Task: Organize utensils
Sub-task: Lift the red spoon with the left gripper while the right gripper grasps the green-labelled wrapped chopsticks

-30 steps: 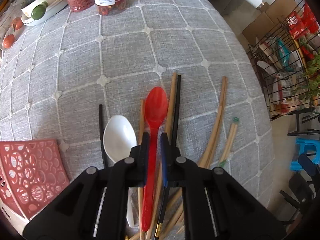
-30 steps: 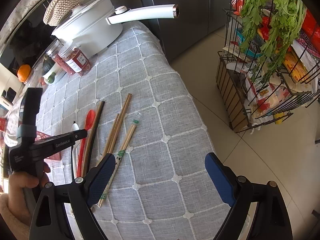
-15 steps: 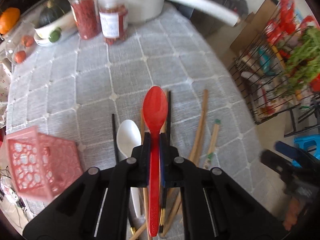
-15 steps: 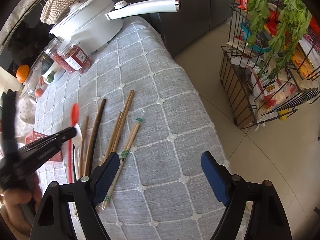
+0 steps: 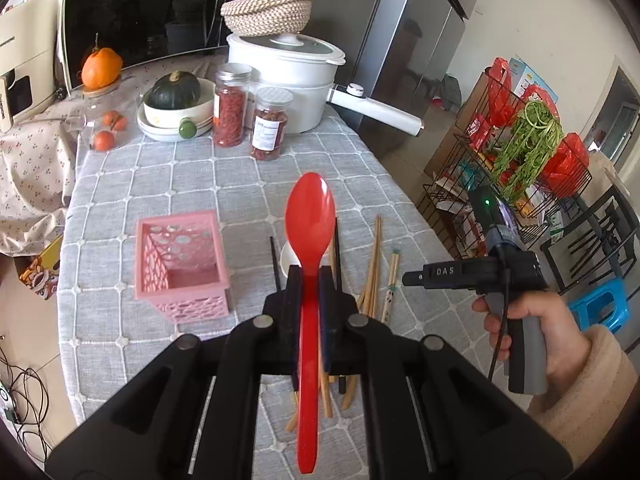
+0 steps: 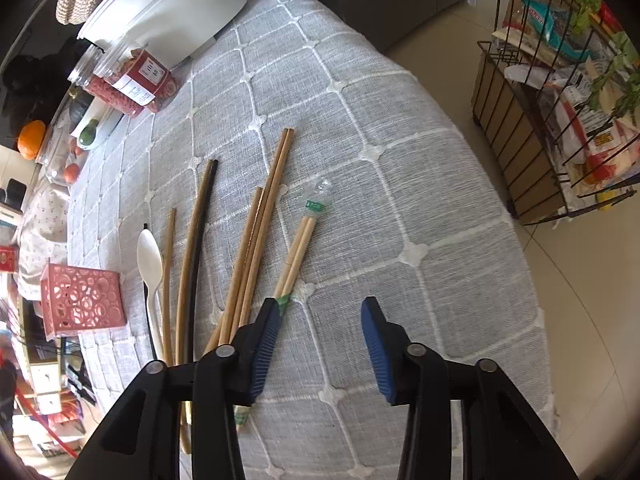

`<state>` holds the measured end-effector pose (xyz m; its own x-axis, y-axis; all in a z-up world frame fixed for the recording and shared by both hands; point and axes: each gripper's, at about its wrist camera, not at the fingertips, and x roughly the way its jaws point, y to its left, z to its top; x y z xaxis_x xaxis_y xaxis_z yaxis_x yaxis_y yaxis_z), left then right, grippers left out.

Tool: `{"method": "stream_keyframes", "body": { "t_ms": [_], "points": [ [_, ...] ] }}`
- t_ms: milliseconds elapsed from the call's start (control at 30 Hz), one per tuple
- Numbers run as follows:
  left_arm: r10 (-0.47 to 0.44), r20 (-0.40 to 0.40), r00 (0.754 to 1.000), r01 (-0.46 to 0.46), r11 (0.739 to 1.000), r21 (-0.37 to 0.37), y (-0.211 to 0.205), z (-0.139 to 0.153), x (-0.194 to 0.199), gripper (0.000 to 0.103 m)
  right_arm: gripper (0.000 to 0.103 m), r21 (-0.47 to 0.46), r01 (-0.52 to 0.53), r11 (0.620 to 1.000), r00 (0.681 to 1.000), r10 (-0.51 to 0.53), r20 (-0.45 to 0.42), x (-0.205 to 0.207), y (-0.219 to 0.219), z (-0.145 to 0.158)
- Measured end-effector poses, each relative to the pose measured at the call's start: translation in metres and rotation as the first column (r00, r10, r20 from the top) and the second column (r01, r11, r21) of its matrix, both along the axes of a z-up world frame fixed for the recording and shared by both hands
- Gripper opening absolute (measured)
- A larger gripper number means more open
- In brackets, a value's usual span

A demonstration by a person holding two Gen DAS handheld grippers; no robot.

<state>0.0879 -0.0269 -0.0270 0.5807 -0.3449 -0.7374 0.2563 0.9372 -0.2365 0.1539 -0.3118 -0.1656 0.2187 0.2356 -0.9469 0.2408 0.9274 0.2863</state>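
**Red spoon lifted, wrapped chopsticks next**

We hold the red spoon (image 5: 310,216) clenched in the left tool (image 5: 310,280), gripped on its handle just below the bowl, so the bowl points up the frame and the long handle trails back toward the lens. We judge this grip keeps the spoon balanced for carrying and leaves one end free to drop into the pink basket (image 5: 180,276), which stands open-topped at centre left of the left wrist view, near the spoon but not under it.

Our right tool (image 6: 320,344) points steeply down at the surface (image 6: 400,160), its jaws closing with only bare cloth between the blue pads. The wrapped chopsticks (image 6: 296,256) lie just left of the gap, their lower end passing behind the left pad; we cannot tell whether it touches them. To take them, the tool would likely need to shift left.

The remaining utensils lie in a loose fan at centre left of the right wrist view: the white spoon (image 6: 149,252), a dark chopstick (image 6: 196,256) and the bamboo chopsticks (image 6: 260,232), roughly parallel, which should make picking them singly easier.
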Motion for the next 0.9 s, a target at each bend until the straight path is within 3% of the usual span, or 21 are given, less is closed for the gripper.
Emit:
{"method": "stream_keyframes", "body": {
  "t_ms": [267,467,500,533,600,767,900],
  "points": [
    [0.015,-0.026,1.000,-0.017,0.996,-0.082,0.023,-0.002,-0.010,0.009,0.033,-0.048,0.012,0.999,1.000,-0.012,0.007,0.015,0.019,-0.015],
    [0.024,0.006,1.000,-0.024,0.998,-0.062,0.032,0.002,-0.020,0.009,0.032,-0.227,-0.047,0.973,0.998,0.053,0.022,0.022,0.049,-0.017],
    [0.030,0.008,1.000,-0.030,0.998,-0.060,0.034,0.002,-0.021,0.009,0.029,-0.265,-0.059,0.963,0.998,0.066,0.018,0.023,0.054,-0.017],
    [0.038,0.010,0.999,-0.037,0.998,-0.060,0.038,0.002,-0.021,0.009,0.020,-0.279,-0.062,0.958,0.997,0.070,0.018,0.023,0.058,-0.017],
    [0.057,0.018,0.998,-0.056,0.996,-0.064,0.045,0.003,-0.021,0.009,0.009,-0.262,-0.055,0.964,0.998,0.062,0.018,0.024,0.060,-0.017],
    [0.139,0.107,0.985,-0.124,0.983,-0.131,0.068,0.016,-0.018,0.009,0.005,-0.196,-0.009,0.981,0.999,0.015,0.032,0.022,0.045,-0.013],
    [0.240,0.236,0.942,-0.194,0.960,-0.202,0.081,0.026,-0.013,0.009,0.005,-0.153,0.023,0.988,0.995,-0.007,0.103,0.014,0.036,0.010]
  ]
}}
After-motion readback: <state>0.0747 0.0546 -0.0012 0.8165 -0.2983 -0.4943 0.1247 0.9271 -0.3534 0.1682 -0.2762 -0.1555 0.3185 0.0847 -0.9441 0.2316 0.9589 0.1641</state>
